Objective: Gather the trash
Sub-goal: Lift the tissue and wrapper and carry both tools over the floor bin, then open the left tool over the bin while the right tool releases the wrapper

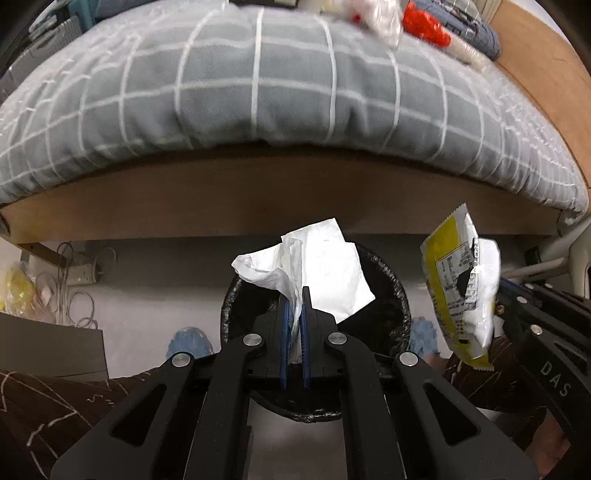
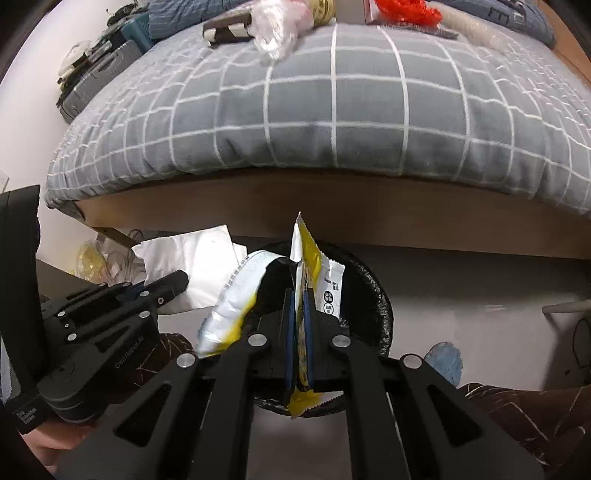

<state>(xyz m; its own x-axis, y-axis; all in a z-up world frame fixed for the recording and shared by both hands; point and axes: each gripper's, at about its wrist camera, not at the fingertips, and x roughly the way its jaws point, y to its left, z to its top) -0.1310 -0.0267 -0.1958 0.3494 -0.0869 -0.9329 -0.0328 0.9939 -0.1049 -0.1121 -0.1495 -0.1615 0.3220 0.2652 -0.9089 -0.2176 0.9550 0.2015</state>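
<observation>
My left gripper point(image 1: 294, 295) is shut on a crumpled white tissue point(image 1: 325, 266) and holds it above a black-lined trash bin point(image 1: 397, 310) on the floor. My right gripper point(image 2: 298, 295) is shut on a yellow and white snack wrapper point(image 2: 314, 258) above the same bin point(image 2: 373, 295). In the left wrist view the wrapper point(image 1: 458, 280) hangs to the right of the bin. In the right wrist view the tissue point(image 2: 199, 258) and the left gripper point(image 2: 159, 288) are at the left.
A bed with a grey checked quilt point(image 1: 258, 92) and a wooden frame point(image 1: 277, 195) stands just behind the bin. A clear plastic bag point(image 2: 277, 26) and red items point(image 2: 406, 9) lie on the bed. Cables and a power strip point(image 1: 74, 273) lie on the floor left. My slippered feet point(image 1: 190, 341) flank the bin.
</observation>
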